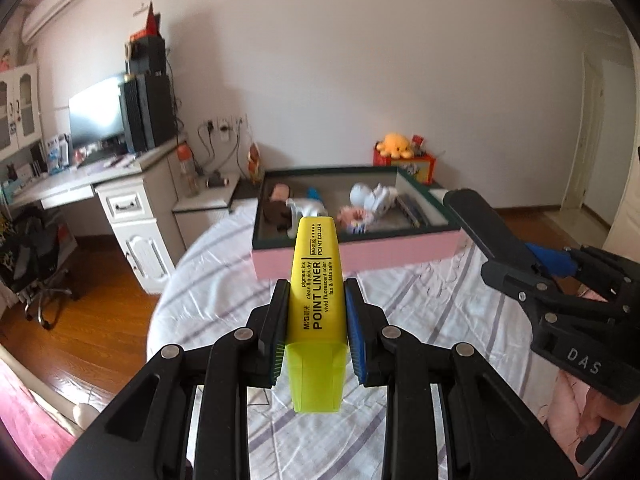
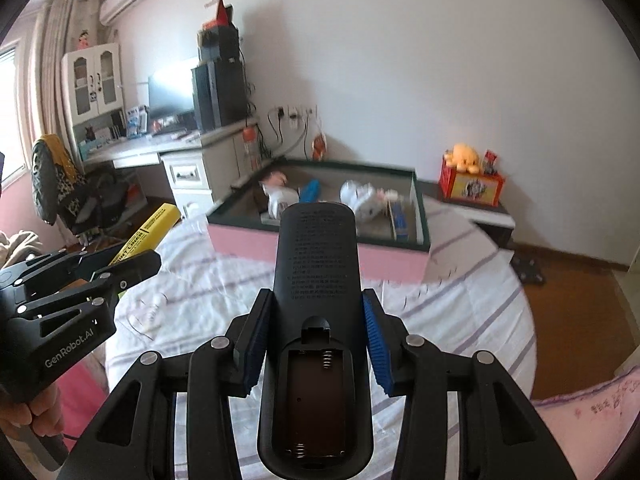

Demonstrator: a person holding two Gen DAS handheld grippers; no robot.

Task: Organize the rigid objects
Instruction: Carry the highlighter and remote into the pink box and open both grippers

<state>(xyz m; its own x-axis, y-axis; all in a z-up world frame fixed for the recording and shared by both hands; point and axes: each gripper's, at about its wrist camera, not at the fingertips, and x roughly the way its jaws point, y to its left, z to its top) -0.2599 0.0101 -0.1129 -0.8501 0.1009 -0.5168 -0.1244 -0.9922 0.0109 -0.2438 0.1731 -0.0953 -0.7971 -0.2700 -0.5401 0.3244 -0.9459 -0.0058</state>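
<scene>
Left wrist view: the left gripper [image 1: 316,316] pinches a yellow highlighter [image 1: 318,304] by its body, translucent cap nearest the camera, above the striped bedsheet [image 1: 216,288]. Right wrist view: the right gripper [image 2: 316,328] clamps a black remote control [image 2: 316,280] lying back-up, its battery compartment uncovered. Beyond both, a pink-sided box [image 1: 360,256] sits on the bed holding soft toys [image 1: 372,196], a desk [image 1: 92,184] off to its left.

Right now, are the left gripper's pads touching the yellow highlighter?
Touching. In the left wrist view, the left gripper has both pads pressed against the sides of the yellow highlighter, which is held above the bed, no gap either side.
</scene>
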